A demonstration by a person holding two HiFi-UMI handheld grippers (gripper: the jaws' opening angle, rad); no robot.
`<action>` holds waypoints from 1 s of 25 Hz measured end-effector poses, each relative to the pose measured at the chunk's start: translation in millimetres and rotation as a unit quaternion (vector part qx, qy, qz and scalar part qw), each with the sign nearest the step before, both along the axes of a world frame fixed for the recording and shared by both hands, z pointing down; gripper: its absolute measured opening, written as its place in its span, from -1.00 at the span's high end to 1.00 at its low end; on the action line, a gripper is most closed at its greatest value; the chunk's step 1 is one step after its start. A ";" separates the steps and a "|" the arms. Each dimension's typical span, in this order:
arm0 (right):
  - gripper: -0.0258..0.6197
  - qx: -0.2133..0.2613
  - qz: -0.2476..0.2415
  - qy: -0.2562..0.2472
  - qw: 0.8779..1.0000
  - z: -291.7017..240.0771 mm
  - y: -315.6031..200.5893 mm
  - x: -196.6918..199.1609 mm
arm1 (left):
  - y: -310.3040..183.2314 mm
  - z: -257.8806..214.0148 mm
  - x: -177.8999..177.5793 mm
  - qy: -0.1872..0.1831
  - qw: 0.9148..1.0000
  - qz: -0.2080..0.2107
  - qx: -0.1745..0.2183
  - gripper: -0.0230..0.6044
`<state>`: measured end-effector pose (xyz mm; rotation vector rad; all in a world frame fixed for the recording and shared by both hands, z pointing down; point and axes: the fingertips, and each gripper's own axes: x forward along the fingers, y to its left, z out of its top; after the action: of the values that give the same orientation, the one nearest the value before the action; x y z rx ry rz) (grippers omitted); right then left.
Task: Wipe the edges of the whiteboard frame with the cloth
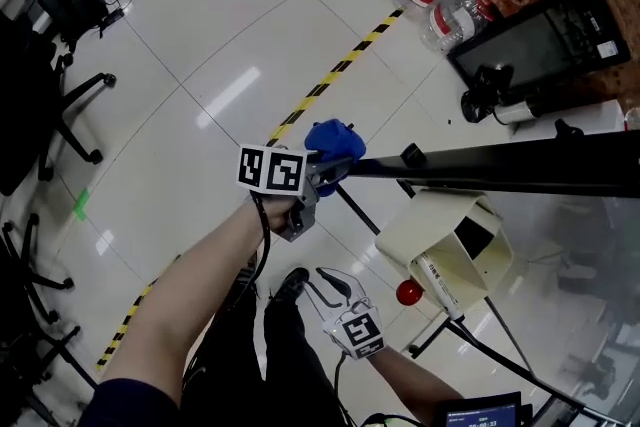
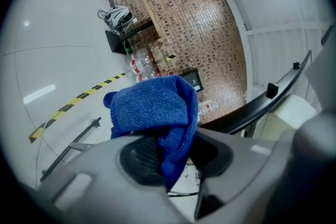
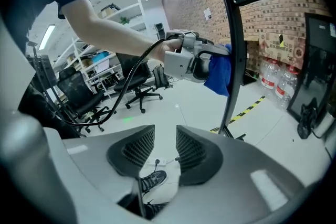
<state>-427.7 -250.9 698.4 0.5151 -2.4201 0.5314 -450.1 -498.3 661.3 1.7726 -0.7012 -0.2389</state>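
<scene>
Forearm [image 1: 190,315] reaching up from seven o'clock, a person holds the left gripper [image 1: 325,171] at picture centre in the head view. A blue cloth [image 1: 335,143] is bunched at its tip and meets the near end of the dark whiteboard frame [image 1: 500,165], which runs off toward three o'clock. At six o'clock the right gripper [image 1: 333,287] hangs lower, well apart from the frame, over the pale floor [image 1: 200,35].

Left gripper view: the fingers [image 2: 137,157] are closed on the cloth, with a fold pinched between the pads and the bulk heaped toward twelve o'clock. The frame sweeps past at three o'clock.

Right gripper view: its fingers [image 3: 131,150] stand a narrow gap apart with nothing between them, only floor and a shoe [image 3: 152,181] beyond. At one o'clock the left gripper holds the cloth against the frame's black edge.

Wiping appears to be starting at a corner. The next move likely calls for steady pressure while the cloth is dragged along the edge, without the pinched fold slipping free.
</scene>
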 end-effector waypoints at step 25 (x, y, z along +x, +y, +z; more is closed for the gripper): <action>0.56 0.069 0.016 0.016 0.997 -119.2 11.1 -28.8 | 5.1 -160.1 -4.0 0.066 0.993 0.042 0.090 0.55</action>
<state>-456.6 -239.8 579.1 0.6159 -2.4339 0.3676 -454.1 -493.3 501.1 1.9343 -0.5231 -0.3684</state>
